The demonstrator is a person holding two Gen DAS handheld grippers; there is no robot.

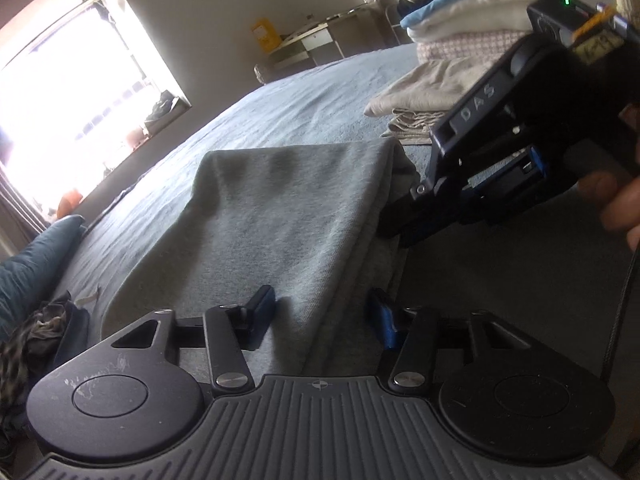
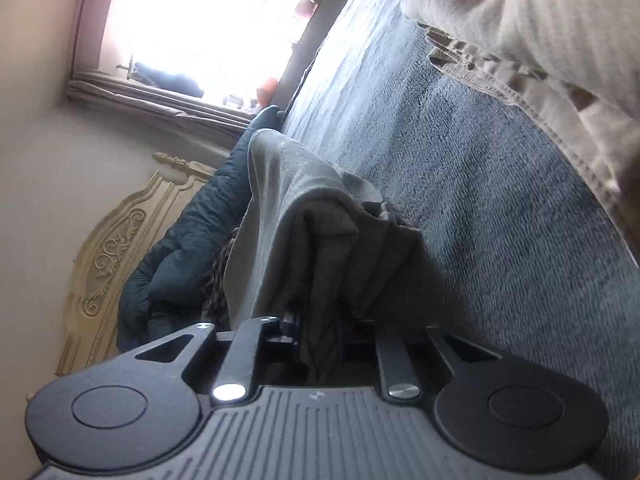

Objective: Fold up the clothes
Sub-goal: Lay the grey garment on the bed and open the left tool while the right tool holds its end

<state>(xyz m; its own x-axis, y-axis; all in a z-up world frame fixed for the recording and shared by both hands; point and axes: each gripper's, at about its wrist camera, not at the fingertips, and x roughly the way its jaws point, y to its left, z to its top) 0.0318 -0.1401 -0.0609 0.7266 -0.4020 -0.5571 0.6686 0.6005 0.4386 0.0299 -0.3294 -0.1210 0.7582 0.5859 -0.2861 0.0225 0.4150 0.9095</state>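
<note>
Grey garment [image 1: 272, 216], just one, long axis running away across the bed [image 1: 312, 92], right gripper [image 2: 316, 326] clamped on its edge, left gripper [image 1: 322, 304] spread astride the fold, two grippers working.

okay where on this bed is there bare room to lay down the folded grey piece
Bare blue bedspread stretches beyond the grey garment, between the window side and the stack of folded clothes. Crowded: that stack at the far right, the right gripper pinching the garment's edge, and dark bedding beside a crumpled patterned cloth at the left.
</note>
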